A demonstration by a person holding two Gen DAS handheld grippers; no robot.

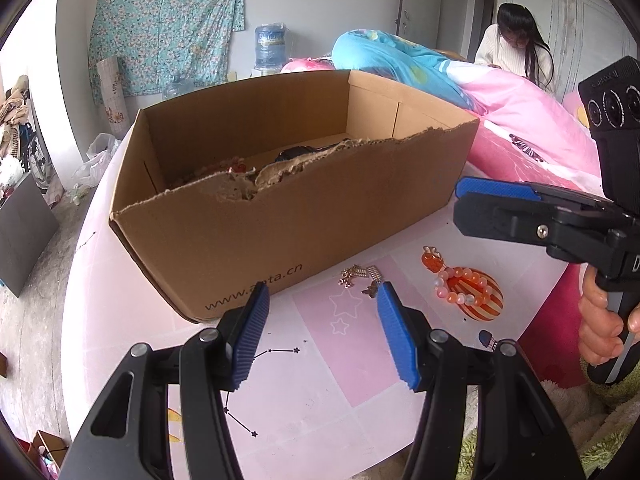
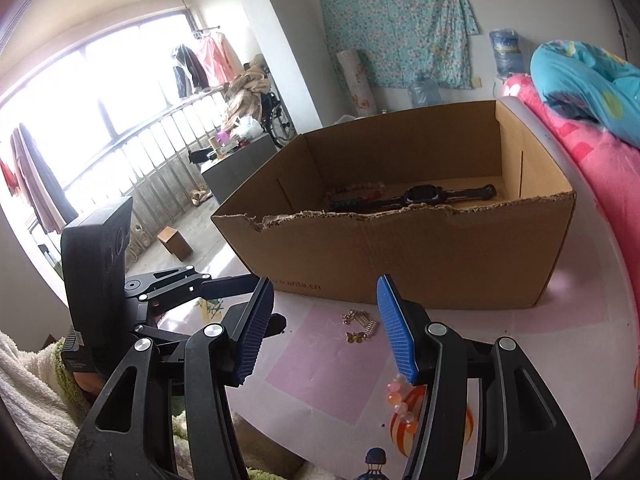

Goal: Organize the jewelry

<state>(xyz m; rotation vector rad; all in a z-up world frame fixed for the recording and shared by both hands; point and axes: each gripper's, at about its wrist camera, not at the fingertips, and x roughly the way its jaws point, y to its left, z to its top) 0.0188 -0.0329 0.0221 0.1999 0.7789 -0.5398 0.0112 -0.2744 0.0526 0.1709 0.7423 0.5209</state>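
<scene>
A small pile of gold charms [image 1: 360, 278] [image 2: 360, 325] lies on the pink-patterned table [image 1: 320, 380] in front of a torn cardboard box [image 1: 296, 216] [image 2: 420, 252]. To the right are a pink and orange bead bracelet [image 1: 466, 286] [image 2: 398, 396] and an orange clip [image 1: 434, 261]. Inside the box lie a black watch [image 2: 424, 194] and a bead strand [image 2: 354, 194]. My left gripper [image 1: 323, 292] hovers open just short of the charms, nothing between its pads. My right gripper [image 2: 325, 286] [image 1: 460, 200] is open too, above the table, with the charms ahead of it.
A bed with pink and blue quilts [image 1: 520, 120] runs along the table's right side. A person in a white top [image 1: 516, 52] sits beyond it. The floor [image 2: 192, 240] drops off left of the table, with a dark cabinet [image 2: 240, 168] and a railing by the window.
</scene>
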